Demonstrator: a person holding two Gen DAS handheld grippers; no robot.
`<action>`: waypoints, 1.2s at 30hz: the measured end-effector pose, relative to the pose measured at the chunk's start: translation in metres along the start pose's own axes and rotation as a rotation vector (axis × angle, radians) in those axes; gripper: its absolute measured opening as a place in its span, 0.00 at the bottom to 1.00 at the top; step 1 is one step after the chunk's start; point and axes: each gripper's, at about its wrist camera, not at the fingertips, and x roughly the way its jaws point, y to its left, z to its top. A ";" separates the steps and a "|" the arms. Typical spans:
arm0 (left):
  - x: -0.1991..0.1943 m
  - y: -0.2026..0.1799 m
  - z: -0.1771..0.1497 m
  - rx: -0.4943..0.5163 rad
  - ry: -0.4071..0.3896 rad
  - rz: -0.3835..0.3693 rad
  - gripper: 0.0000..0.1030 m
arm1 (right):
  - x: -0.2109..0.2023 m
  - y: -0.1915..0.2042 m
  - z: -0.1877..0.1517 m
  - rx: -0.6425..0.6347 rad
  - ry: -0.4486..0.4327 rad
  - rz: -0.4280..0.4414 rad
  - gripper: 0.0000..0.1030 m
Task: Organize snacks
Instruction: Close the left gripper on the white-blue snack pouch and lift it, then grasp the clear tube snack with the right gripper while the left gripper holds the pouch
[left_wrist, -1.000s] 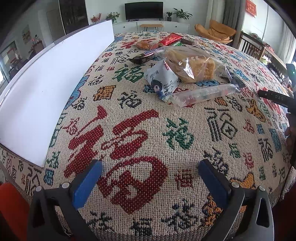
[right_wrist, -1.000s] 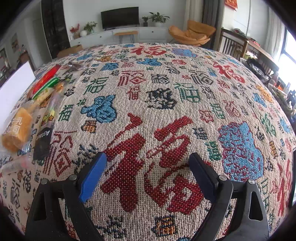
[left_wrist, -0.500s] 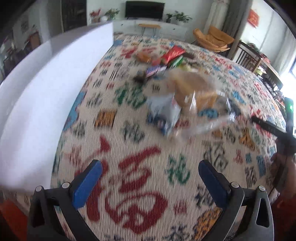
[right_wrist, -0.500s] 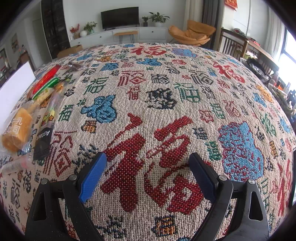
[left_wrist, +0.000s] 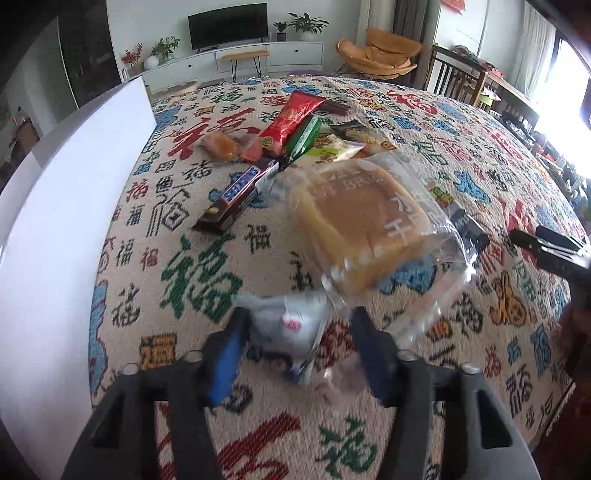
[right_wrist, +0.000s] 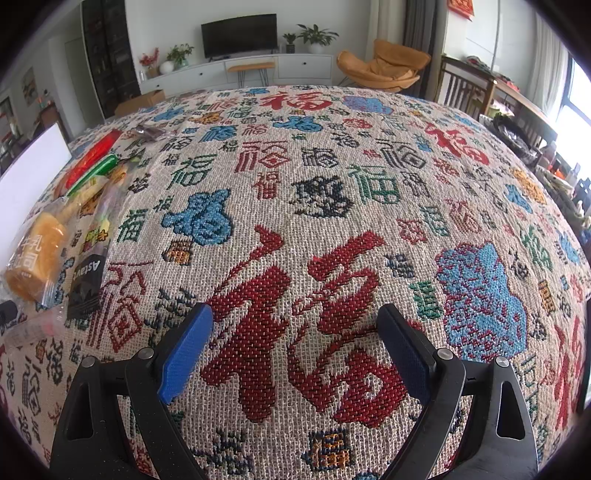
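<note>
Left wrist view: the left gripper (left_wrist: 295, 332) has its blue fingers (left_wrist: 227, 352) partly closed around a small white-and-grey snack packet (left_wrist: 290, 325); whether they pinch it cannot be told through the blur. Just beyond lies bagged bread (left_wrist: 364, 225), then a chocolate bar (left_wrist: 236, 195), on the patterned cloth (left_wrist: 199, 280). Right wrist view: the right gripper (right_wrist: 295, 343) is wide open and empty above bare cloth; the snacks (right_wrist: 40, 251) lie at far left.

Pale pouch (left_wrist: 288, 325) sits between the left gripper (left_wrist: 295, 332) fingers, bread bag (left_wrist: 365, 221) just behind it, chocolate bar (left_wrist: 236, 195) to that bag's left, more wrappers (left_wrist: 295, 125) piled behind, white board (left_wrist: 66, 206) along the tablecloth (left_wrist: 480, 155) far left.
</note>
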 end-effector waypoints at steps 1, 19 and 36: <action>-0.003 0.002 -0.004 0.004 -0.002 0.016 0.28 | 0.000 0.000 0.000 0.000 0.000 0.000 0.90; 0.003 0.015 -0.001 0.056 -0.023 -0.023 0.39 | 0.000 0.000 0.000 0.000 0.000 0.000 0.90; -0.066 0.038 -0.080 -0.175 -0.155 -0.035 0.24 | -0.007 0.008 0.002 0.039 0.115 0.041 0.90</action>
